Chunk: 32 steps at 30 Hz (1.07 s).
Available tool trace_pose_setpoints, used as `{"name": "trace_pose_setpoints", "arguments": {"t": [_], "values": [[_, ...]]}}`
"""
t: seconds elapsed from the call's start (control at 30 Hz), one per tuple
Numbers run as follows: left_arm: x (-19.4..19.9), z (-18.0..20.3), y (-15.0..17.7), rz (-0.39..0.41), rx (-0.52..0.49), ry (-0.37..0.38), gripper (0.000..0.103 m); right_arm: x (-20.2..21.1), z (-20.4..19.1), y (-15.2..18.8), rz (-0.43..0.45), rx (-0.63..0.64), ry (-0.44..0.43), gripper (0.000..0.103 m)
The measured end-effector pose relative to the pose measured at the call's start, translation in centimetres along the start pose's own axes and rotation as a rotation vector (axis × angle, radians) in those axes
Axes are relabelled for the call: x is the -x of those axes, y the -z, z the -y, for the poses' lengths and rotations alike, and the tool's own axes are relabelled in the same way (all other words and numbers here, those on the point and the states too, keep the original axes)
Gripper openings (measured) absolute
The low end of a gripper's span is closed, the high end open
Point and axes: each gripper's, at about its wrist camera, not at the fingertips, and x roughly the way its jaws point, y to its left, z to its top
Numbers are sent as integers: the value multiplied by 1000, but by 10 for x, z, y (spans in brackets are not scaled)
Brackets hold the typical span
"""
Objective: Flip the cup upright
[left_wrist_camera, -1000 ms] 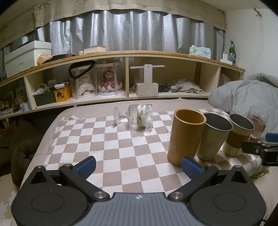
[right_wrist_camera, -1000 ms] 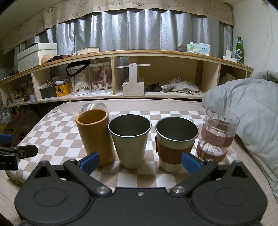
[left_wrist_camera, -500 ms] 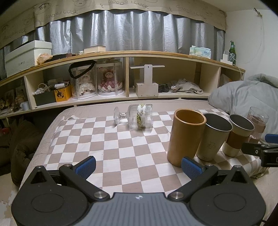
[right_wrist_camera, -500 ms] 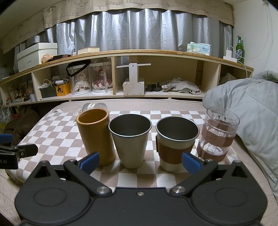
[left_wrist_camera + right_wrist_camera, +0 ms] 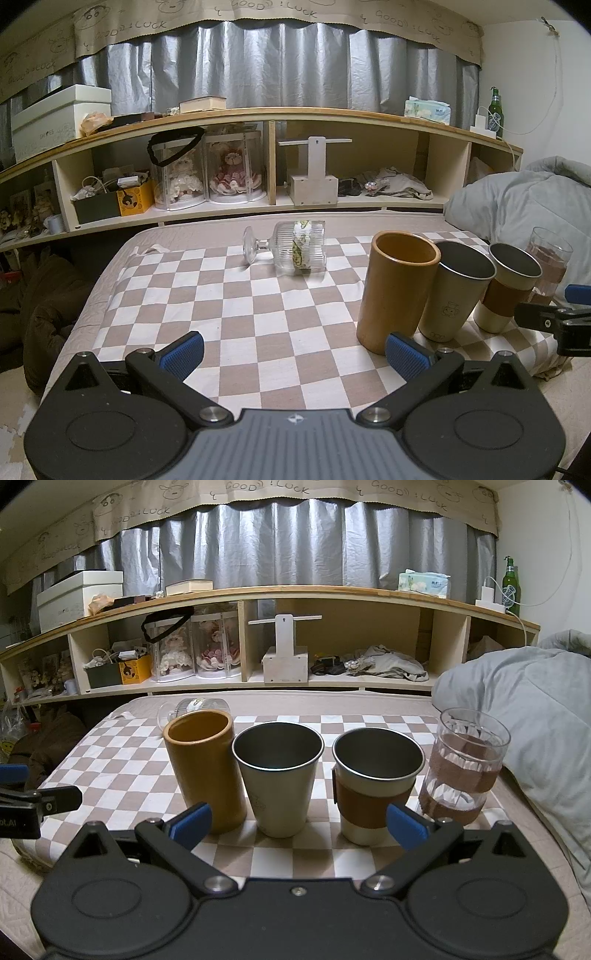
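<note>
A clear ribbed stemmed glass cup [image 5: 295, 251] lies on its side on the checkered cloth [image 5: 240, 306], foot to the left, mouth to the right. In the right wrist view only its top [image 5: 199, 704] shows behind the wooden cup. My left gripper [image 5: 294, 352] is open and empty, well in front of the lying cup. My right gripper [image 5: 298, 823] is open and empty, just in front of the row of upright cups. Each gripper's finger shows at the edge of the other's view.
Upright in a row: a wooden cup [image 5: 205, 768], a steel cup [image 5: 277, 775], a steel cup with a brown sleeve [image 5: 375, 786] and a glass with a brown band [image 5: 463, 768]. A grey duvet [image 5: 535, 720] lies right. A shelf [image 5: 277, 177] stands behind.
</note>
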Motion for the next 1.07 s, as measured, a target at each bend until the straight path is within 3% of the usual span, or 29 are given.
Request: {"name": "trace_pose_setpoints", "arguments": {"t": [1.07], "values": [[0, -3, 0, -2, 9, -9, 103, 0, -1, 0, 0, 2, 0, 102]]}}
